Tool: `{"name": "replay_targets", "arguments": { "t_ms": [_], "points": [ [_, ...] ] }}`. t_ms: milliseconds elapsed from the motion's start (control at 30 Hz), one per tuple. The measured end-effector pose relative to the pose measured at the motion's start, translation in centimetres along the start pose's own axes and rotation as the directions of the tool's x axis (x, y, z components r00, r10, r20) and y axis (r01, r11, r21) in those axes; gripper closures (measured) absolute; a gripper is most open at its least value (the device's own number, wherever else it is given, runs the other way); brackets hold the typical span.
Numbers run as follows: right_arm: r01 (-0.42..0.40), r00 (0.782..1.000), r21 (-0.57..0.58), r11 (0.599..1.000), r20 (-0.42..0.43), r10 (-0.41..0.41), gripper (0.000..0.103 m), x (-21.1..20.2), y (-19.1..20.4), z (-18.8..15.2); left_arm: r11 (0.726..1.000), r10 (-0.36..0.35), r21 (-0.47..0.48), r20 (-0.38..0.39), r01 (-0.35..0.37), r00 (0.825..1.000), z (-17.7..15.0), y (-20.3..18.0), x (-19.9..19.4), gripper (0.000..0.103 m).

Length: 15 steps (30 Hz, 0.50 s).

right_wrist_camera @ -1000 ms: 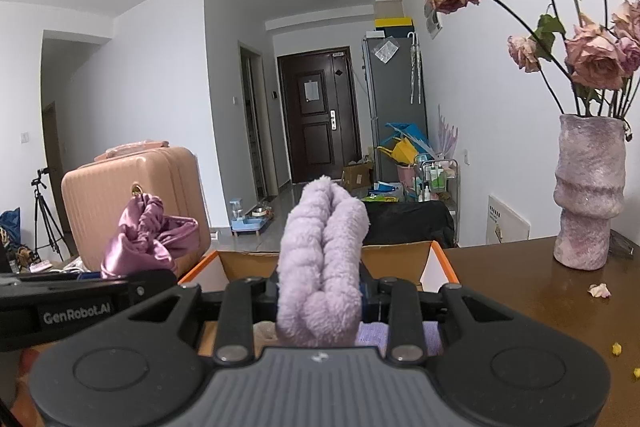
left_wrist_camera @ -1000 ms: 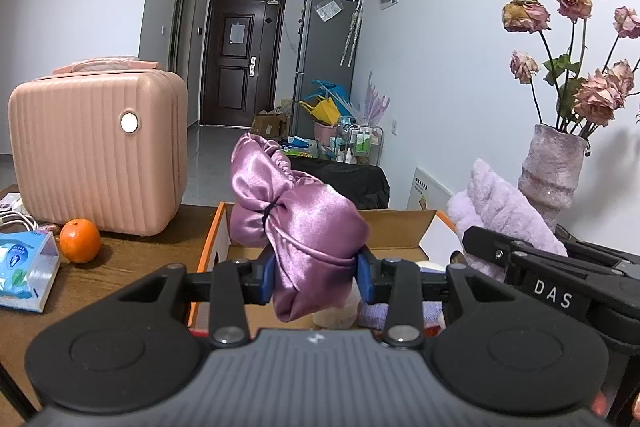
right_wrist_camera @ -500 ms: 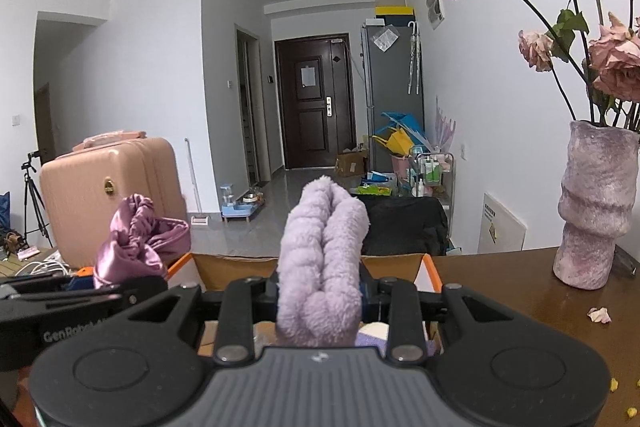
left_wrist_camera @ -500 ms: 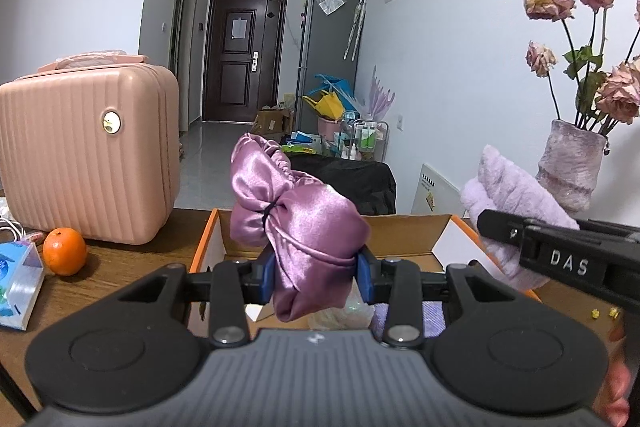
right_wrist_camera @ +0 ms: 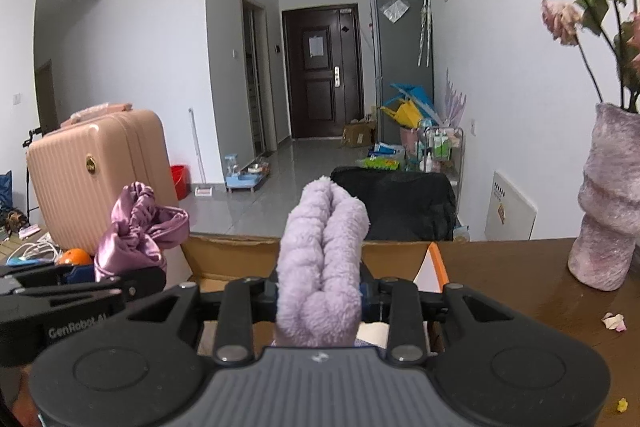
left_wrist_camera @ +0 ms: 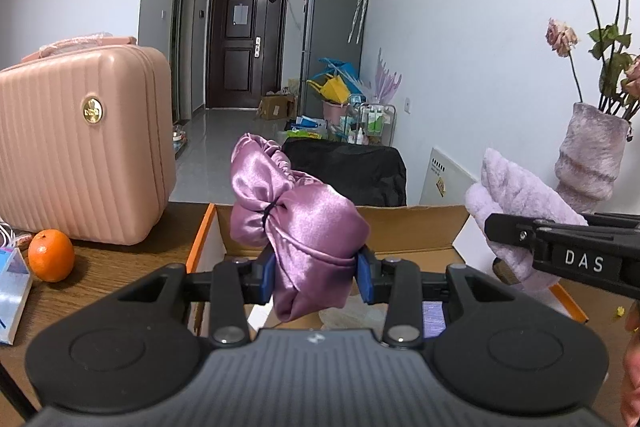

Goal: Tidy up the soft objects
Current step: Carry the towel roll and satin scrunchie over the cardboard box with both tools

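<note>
My left gripper (left_wrist_camera: 316, 277) is shut on a shiny purple satin bundle (left_wrist_camera: 296, 227) tied with a dark band, held above the near side of an open cardboard box (left_wrist_camera: 416, 227) with orange edges. In the right wrist view the same satin bundle (right_wrist_camera: 136, 231) shows at the left. My right gripper (right_wrist_camera: 320, 293) is shut on a fluffy lilac cloth (right_wrist_camera: 324, 263), folded and standing up between the pads over the box (right_wrist_camera: 232, 255). From the left wrist view that lilac cloth (left_wrist_camera: 520, 203) hangs over the box's right side. Pale soft items lie inside the box.
A pink ribbed suitcase (left_wrist_camera: 80, 147) stands at the table's left with an orange (left_wrist_camera: 51, 255) and a blue packet (left_wrist_camera: 10, 295) beside it. A mauve vase (right_wrist_camera: 608, 207) of dried roses stands at the right on the brown table (right_wrist_camera: 520, 291). Petals lie near it.
Both views have shifted: the suitcase and orange slid left in the left wrist view and the vase slid right. Both grippers now sit further over the box, each holding its cloth as before.
</note>
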State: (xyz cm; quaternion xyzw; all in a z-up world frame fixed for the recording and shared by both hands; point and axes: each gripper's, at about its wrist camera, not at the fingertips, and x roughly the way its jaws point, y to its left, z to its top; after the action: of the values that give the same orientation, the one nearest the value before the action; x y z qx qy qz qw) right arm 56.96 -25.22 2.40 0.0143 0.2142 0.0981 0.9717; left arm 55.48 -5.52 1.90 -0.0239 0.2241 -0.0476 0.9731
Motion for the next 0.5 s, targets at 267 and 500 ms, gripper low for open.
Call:
{"name": "replay_targets", "arguments": {
  "t_ms": [267, 500],
  "points": [
    [0.002, 0.998, -0.007, 1.0, -0.06, -0.002, 0.071, 2.4, -0.3, -0.3, 1.0, 0.007, 0.004, -0.039, -0.007, 0.999, -0.1, 0.6, 2.0, 0.064],
    [0.01, 0.995, -0.003, 1.0, -0.094, -0.01, 0.071, 3.8, -0.7, -0.6, 1.0, 0.016, 0.013, -0.064, -0.015, 0.998, -0.3, 0.8, 3.1, 0.064]
  ]
}}
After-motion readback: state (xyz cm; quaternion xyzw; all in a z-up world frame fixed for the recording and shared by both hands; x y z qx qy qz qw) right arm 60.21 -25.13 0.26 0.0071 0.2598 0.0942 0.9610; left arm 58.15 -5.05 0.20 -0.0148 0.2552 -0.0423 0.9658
